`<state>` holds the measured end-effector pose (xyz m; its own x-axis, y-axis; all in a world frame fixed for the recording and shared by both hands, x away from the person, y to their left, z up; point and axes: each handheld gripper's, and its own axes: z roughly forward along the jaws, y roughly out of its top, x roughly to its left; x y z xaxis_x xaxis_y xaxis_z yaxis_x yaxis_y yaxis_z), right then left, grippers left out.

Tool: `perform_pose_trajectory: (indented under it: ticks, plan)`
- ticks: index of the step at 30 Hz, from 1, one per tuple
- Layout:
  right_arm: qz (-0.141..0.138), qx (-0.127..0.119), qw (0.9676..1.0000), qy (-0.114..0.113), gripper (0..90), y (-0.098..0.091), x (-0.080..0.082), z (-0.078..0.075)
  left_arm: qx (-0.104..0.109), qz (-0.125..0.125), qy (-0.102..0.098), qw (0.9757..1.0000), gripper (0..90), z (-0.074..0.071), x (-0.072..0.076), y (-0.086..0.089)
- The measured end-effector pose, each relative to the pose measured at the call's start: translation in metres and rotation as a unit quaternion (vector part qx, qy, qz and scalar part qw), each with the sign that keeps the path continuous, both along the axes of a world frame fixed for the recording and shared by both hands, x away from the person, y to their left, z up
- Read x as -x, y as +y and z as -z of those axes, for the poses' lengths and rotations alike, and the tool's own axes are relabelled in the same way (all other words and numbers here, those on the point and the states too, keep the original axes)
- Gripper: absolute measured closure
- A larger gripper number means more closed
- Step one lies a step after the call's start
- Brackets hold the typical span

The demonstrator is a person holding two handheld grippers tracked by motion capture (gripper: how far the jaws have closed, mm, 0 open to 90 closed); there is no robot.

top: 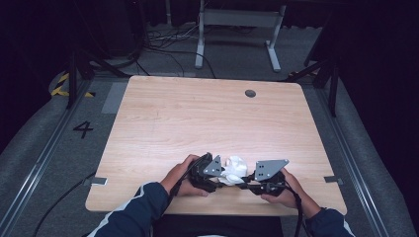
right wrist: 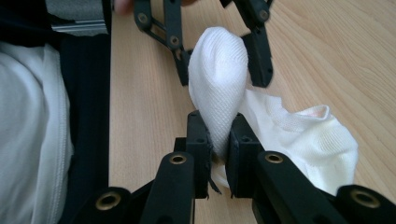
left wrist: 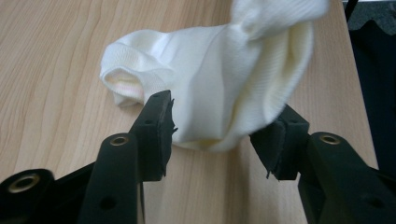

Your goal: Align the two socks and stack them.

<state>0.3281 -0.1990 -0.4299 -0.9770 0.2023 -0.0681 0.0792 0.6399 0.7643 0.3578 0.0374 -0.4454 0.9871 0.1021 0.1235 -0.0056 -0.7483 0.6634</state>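
A white sock (top: 234,168) lies bunched near the front edge of the wooden table (top: 197,113), between both grippers. In the right gripper view my right gripper (right wrist: 219,135) is shut on a raised fold of the sock (right wrist: 219,79), and the cuff end trails on the wood to its right. My left gripper (right wrist: 222,65) faces it from the far side, jaws apart on either side of the same fold. In the left gripper view the left gripper (left wrist: 219,135) stands open, with the sock (left wrist: 210,79) hanging between its pads (left wrist: 161,121), not squeezed. Hands hold the left gripper (top: 221,178) and the right gripper (top: 242,183).
The table's front edge and the person's body (right wrist: 28,130) are right behind the grippers. A round cable hole (top: 250,93) sits at the far side of the table. A metal desk frame (top: 237,29) and cables stand on the floor beyond.
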Motion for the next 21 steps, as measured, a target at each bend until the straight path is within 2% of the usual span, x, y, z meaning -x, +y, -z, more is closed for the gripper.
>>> perform_pose_trajectory:
  ticks: [1, 2, 4, 5, 7, 9, 10, 11, 12, 14, 15, 17, 18, 19, 20, 21]
  plan:
    - [-0.002, -0.002, 1.0000, 0.001, 82.3, -0.001, 0.000, -0.001, 0.004, 0.001, 0.002, 1.0000, 49.0, 0.001, -0.001, -0.002]
    - [0.000, -0.003, 1.0000, 0.001, 82.3, -0.001, -0.001, -0.001, -0.001, 0.007, 0.003, 1.0000, 51.3, 0.003, -0.001, -0.005]
    - [0.001, -0.005, 1.0000, 0.004, 82.3, -0.003, -0.001, -0.002, -0.010, 0.019, -0.005, 0.9998, 61.4, 0.004, 0.000, -0.008]
    - [0.003, -0.009, 0.9999, 0.006, 82.3, -0.004, -0.002, -0.003, -0.009, 0.019, -0.003, 0.9998, 68.5, 0.005, 0.000, -0.009]
    - [0.008, -0.012, 0.9999, 0.008, 82.1, -0.005, -0.003, -0.003, -0.010, 0.019, -0.001, 0.9998, 76.9, 0.004, 0.001, -0.009]
    - [0.012, -0.014, 0.9998, 0.011, 81.9, -0.006, -0.003, -0.004, -0.003, 0.017, 0.011, 0.9998, 84.0, 0.002, 0.002, -0.006]
    - [0.015, -0.014, 0.9997, 0.011, 81.4, -0.007, -0.002, -0.005, 0.001, 0.015, 0.019, 0.9997, 84.2, 0.002, 0.003, -0.006]
    - [0.016, -0.016, 0.9996, 0.015, 81.3, -0.007, -0.002, -0.006, -0.007, 0.017, 0.020, 0.9996, 83.0, 0.002, 0.003, -0.005]
    - [0.024, -0.010, 0.9996, 0.012, 81.3, -0.007, -0.003, -0.007, -0.009, 0.014, 0.018, 0.9997, 76.0, 0.002, 0.003, -0.005]
    - [0.038, -0.004, 0.9992, 0.011, 81.2, -0.006, -0.005, -0.007, -0.010, 0.014, 0.023, 0.9996, 74.9, 0.004, 0.002, -0.004]
    - [0.042, -0.003, 0.9989, 0.020, 81.3, -0.006, -0.008, -0.007, -0.008, 0.009, 0.020, 0.9997, 71.9, 0.004, 0.000, -0.004]
    - [0.053, 0.007, 0.9982, 0.026, 81.6, -0.006, -0.012, -0.006, -0.001, -0.009, 0.023, 0.9997, 57.4, 0.003, -0.004, -0.003]
    - [0.052, 0.007, 0.9978, 0.040, 81.6, -0.006, -0.015, -0.005, 0.005, -0.020, 0.021, 0.9996, 52.5, 0.002, -0.006, -0.003]
    - [0.052, 0.007, 0.9978, 0.040, 81.6, -0.006, -0.015, -0.005, 0.005, -0.020, 0.021, 0.9996, 47.1, 0.002, -0.006, -0.003]
    - [0.052, 0.011, 0.9976, 0.044, 81.6, -0.005, -0.018, -0.005, 0.011, -0.032, 0.024, 0.9991, 47.1, 0.001, -0.009, -0.001]
    - [0.049, 0.012, 0.9971, 0.057, 81.6, -0.005, -0.023, -0.003, 0.021, -0.040, 0.027, 0.9986, 39.8, 0.000, -0.012, 0.000]
